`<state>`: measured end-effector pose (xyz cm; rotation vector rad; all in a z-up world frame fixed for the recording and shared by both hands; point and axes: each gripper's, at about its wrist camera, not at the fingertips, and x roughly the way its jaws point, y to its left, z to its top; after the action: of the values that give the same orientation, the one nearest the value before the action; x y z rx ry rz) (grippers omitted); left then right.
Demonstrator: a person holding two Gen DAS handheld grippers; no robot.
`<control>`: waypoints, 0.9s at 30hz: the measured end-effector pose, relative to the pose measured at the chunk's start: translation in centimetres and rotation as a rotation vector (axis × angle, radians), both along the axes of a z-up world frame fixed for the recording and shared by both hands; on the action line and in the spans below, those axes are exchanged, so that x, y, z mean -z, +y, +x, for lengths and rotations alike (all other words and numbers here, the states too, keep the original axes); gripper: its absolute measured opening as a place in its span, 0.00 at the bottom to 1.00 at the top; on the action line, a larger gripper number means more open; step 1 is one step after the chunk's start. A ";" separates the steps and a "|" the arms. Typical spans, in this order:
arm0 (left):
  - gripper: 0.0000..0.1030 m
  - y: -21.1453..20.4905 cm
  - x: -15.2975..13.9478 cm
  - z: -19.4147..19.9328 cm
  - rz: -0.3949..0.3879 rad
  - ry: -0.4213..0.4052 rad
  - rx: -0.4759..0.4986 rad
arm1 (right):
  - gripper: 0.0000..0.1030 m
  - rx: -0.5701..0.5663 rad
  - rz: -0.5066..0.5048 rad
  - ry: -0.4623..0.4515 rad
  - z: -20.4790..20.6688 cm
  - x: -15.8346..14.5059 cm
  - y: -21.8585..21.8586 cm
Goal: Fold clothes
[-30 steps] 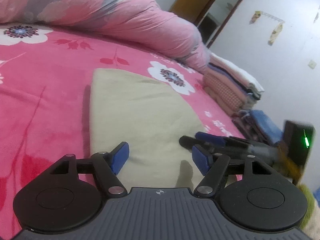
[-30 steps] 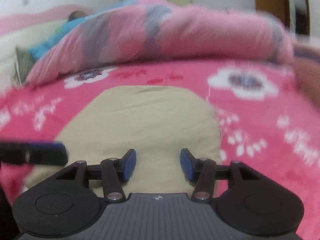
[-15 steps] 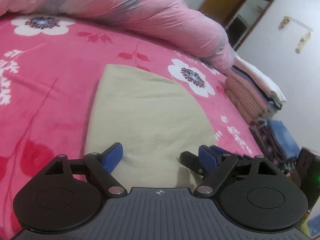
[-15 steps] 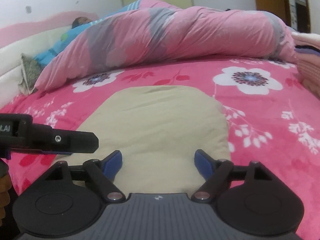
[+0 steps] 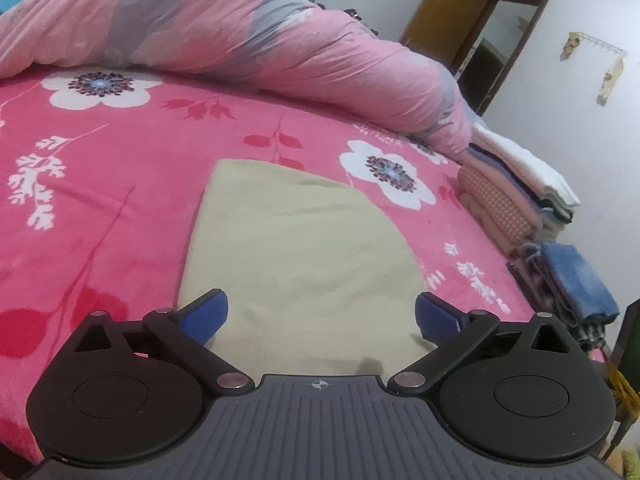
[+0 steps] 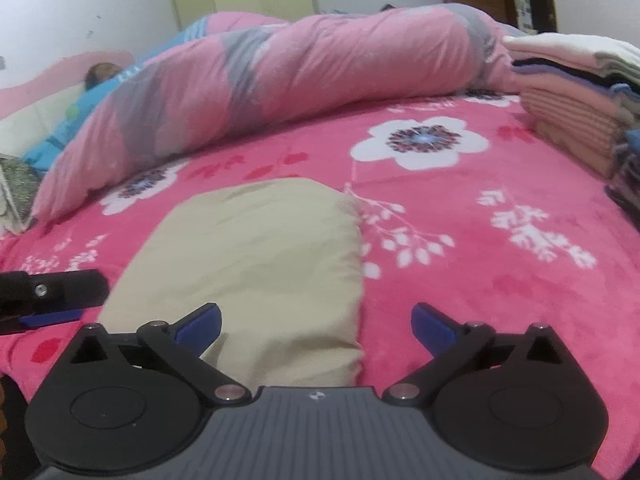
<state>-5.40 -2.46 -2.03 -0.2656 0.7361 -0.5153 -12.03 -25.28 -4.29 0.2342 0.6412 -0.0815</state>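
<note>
A folded beige garment (image 5: 296, 248) lies flat on the pink flowered bedspread (image 5: 100, 184). My left gripper (image 5: 320, 316) hovers over its near edge, jaws opening wide, nothing pinched between the blue pads. In the right wrist view the same beige garment (image 6: 256, 264) lies ahead and a little left. My right gripper (image 6: 316, 322) stands above its near right corner, jaws opening wide and holding nothing. A finger of the left gripper (image 6: 52, 292) shows at the left edge of that view.
A rolled pink and grey quilt (image 5: 224, 28) runs along the back of the bed. A stack of folded clothes (image 5: 516, 196) sits at the bed's right edge, with blue jeans (image 5: 576, 280) nearer. A person lies behind the quilt (image 6: 100, 76). A doorway (image 5: 488, 40) is beyond.
Both grippers' jaws have spread from partly closed to wide. Both have pulled back from the beige garment, which lies still on the bed. The right gripper's finger has left the left wrist view.
</note>
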 end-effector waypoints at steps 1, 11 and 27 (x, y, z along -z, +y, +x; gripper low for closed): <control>1.00 0.0 0.0 -0.1 0.008 -0.001 -0.007 | 1.00 0.006 -0.002 0.006 -0.1 0.1 -0.1; 1.00 0.8 0.7 -0.2 0.025 0.005 -0.045 | 1.00 0.044 -0.016 0.026 -0.7 1.5 -0.4; 1.00 3.8 0.8 0.1 0.071 -0.101 -0.063 | 1.00 0.002 -0.168 -0.153 -3.0 1.0 0.3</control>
<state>-5.30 1.35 -2.79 -0.1952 0.6444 -0.4385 -15.03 -25.01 -5.30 0.0775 0.4793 -0.1176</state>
